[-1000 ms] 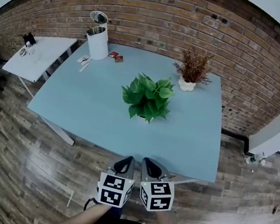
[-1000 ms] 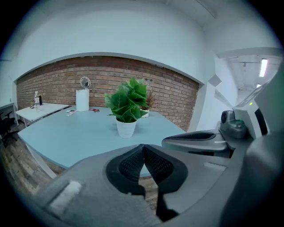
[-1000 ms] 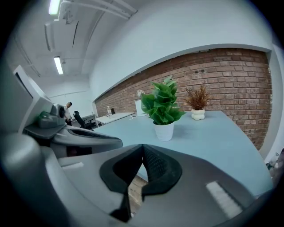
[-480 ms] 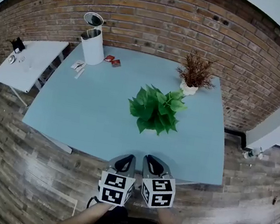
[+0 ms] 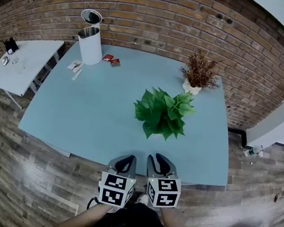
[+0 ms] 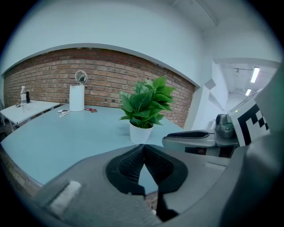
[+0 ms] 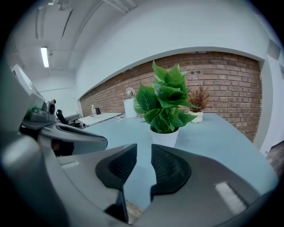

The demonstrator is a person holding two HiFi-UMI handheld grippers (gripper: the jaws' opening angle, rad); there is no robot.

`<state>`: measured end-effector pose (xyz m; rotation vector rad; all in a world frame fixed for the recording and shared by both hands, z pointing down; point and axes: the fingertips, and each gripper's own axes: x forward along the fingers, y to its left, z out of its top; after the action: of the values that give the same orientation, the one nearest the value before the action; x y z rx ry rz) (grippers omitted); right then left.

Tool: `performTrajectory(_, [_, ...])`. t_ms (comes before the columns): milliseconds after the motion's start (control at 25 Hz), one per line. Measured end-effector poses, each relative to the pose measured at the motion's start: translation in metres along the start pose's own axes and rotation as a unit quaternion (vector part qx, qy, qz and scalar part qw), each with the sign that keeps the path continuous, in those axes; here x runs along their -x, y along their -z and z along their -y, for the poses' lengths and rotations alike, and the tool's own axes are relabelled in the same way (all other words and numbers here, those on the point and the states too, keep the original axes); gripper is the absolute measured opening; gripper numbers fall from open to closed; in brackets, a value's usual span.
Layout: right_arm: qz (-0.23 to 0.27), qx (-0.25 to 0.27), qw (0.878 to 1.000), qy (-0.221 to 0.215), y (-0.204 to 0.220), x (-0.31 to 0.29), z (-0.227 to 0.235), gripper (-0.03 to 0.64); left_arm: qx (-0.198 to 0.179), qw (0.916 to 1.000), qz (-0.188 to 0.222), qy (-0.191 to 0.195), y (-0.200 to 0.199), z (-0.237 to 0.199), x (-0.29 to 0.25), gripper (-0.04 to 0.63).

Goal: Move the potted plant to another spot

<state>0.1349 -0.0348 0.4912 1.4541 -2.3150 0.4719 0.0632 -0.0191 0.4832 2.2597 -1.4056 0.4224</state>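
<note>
Left hand-held gripper (image 6: 143,147): your jaws are pressed together at the tips, with nothing between them. It sits at the near edge of the tabletop.
Right hand-held gripper (image 7: 144,150): your jaws are opening to a narrow gap with nothing in it. It is just beside the left one.
Task thing: green leafy potted plant in a white pot (image 5: 163,113), upright on the pale blue tabletop (image 5: 88,118). It stands right of centre, ahead of both your grippers and apart from them.
Behind it: dried brown plant in a white pot (image 5: 197,73), near the far right corner by the red brick wall (image 5: 163,12).
Far left corner: tall white cylindrical container (image 5: 90,46).
</note>
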Motion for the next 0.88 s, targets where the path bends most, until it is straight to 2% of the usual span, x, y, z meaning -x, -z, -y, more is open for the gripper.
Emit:
performTrajectory(440, [0.008,0.009,1.000,0.022,-0.013,-0.034,0.020,0.180,-0.001,0.9999,0.002,-0.016,-0.011,-0.029,-0.011,-0.003])
performTrajectory(720, [0.001,0.005,1.000,0.022,-0.012,-0.054,0.032,0.219,-0.005,0.9997,-0.001,-0.022,-0.021,-0.039,-0.030,-0.003])
performTrajectory(880, [-0.006,0.003,1.000,0.021,-0.012,-0.068,0.038,0.266,-0.005,0.9995,-0.002,-0.031,-0.028,-0.048,-0.040,-0.003])
